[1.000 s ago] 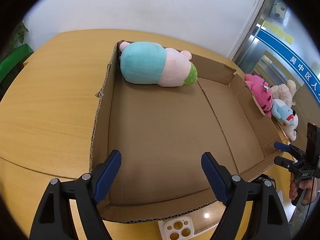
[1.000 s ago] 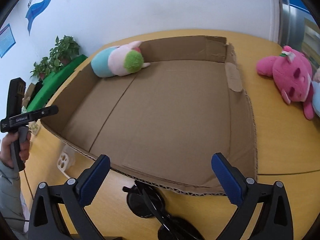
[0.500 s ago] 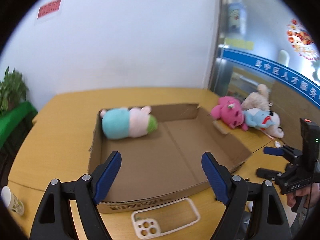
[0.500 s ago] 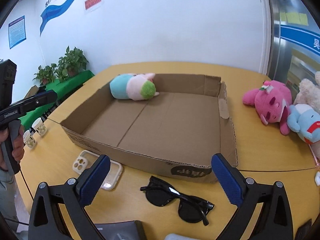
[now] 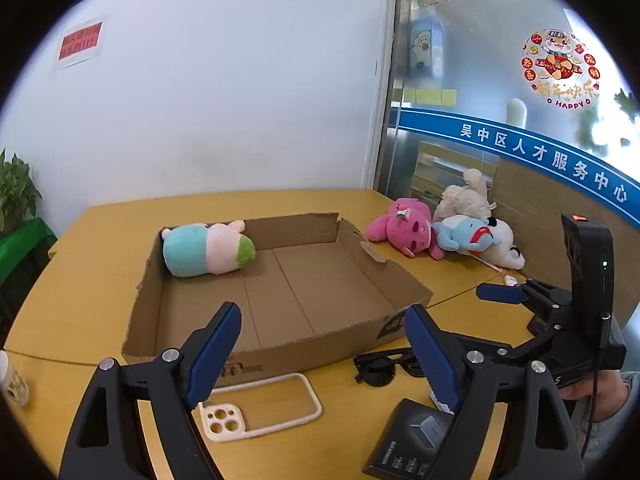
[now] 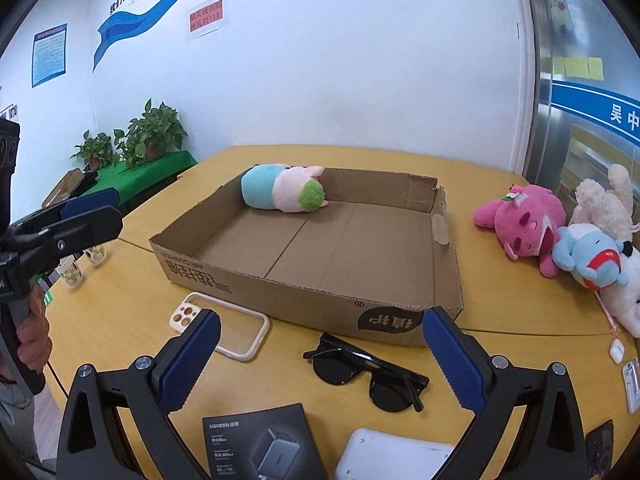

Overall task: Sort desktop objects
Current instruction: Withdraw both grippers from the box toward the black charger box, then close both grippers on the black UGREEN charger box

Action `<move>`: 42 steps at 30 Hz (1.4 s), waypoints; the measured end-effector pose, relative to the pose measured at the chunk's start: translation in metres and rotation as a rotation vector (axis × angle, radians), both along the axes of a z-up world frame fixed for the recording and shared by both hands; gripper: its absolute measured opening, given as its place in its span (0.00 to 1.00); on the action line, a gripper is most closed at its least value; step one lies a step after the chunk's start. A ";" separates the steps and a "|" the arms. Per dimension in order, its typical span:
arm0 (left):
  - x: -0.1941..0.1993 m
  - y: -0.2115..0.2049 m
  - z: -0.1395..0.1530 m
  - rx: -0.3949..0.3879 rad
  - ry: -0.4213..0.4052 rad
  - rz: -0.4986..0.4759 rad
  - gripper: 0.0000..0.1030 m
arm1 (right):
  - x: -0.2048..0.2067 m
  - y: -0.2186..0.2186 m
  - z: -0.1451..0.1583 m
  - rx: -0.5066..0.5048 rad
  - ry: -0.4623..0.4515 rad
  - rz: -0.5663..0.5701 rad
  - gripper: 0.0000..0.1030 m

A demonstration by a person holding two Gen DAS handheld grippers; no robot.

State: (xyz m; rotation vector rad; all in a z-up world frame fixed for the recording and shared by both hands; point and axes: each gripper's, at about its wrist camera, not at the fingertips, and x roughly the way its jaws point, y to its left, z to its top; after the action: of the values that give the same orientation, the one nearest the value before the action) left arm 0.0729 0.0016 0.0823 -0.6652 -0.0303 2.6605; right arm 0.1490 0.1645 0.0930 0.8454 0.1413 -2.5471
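A shallow cardboard box (image 5: 320, 343) (image 6: 304, 300) sits on the yellow table. A teal-and-pink plush (image 5: 206, 249) (image 6: 282, 193) lies in its far left corner. My left gripper (image 5: 320, 364) is open and empty, above a clear phone case (image 5: 260, 406) (image 6: 220, 330) in front of the box. My right gripper (image 6: 320, 364) is open and empty, above black sunglasses (image 6: 366, 372) (image 5: 380, 366). A black UGREEN box (image 6: 260, 442) (image 5: 412, 446) and a white object (image 6: 394, 458) lie near the front edge.
A pink plush (image 5: 404, 232) (image 6: 520, 222), a blue plush (image 5: 462, 236) (image 6: 588, 256) and a cream plush (image 5: 464, 198) lie right of the box. A small white earbud case (image 6: 616, 350) lies at right. Paper cups (image 6: 72, 274) stand at left.
Both grippers have pulled back and risen away from the box, so the phone case, sunglasses and black box now show in front. Both stay open and empty.
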 end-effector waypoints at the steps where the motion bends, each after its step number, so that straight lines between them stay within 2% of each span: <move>1: 0.003 0.001 -0.001 0.009 -0.006 -0.003 0.82 | 0.002 0.000 -0.001 -0.003 -0.001 0.003 0.99; 6: 0.012 0.005 -0.008 0.025 -0.034 0.004 0.82 | 0.017 0.001 -0.004 -0.023 0.012 0.005 0.99; 9: 0.015 0.008 -0.013 -0.002 -0.036 0.019 0.82 | 0.021 0.001 -0.006 -0.046 0.011 0.017 0.99; 14: 0.014 0.010 -0.024 -0.017 -0.078 0.031 0.82 | 0.034 -0.003 -0.016 -0.019 0.005 0.112 0.99; 20: 0.013 0.010 -0.052 0.012 -0.201 0.001 0.82 | 0.053 0.014 -0.055 0.001 -0.131 0.250 0.99; 24: 0.019 0.015 -0.072 0.002 -0.276 -0.046 0.82 | 0.062 0.032 -0.079 0.008 -0.215 0.254 0.99; 28: 0.021 0.019 -0.099 0.053 -0.383 -0.104 0.82 | 0.072 0.038 -0.099 -0.004 -0.274 0.264 0.99; 32: 0.018 0.024 -0.120 0.079 -0.484 -0.151 0.82 | 0.072 0.033 -0.120 0.009 -0.317 0.260 0.99; 37: 0.014 0.020 -0.132 0.098 -0.548 -0.145 0.81 | 0.066 0.016 -0.138 -0.046 -0.391 0.274 1.00; 40: 0.013 0.012 -0.140 0.132 -0.578 -0.135 0.81 | 0.073 -0.007 -0.141 -0.092 -0.424 0.385 0.99; 42: 0.012 0.006 -0.144 0.139 -0.590 -0.121 0.81 | 0.080 -0.015 -0.135 -0.115 -0.393 0.441 0.99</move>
State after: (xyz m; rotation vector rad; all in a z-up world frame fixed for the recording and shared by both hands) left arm 0.0848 0.0081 -0.0618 -1.3269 -0.3216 2.2342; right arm 0.2286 0.1495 -0.0422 1.1104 0.0489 -1.9263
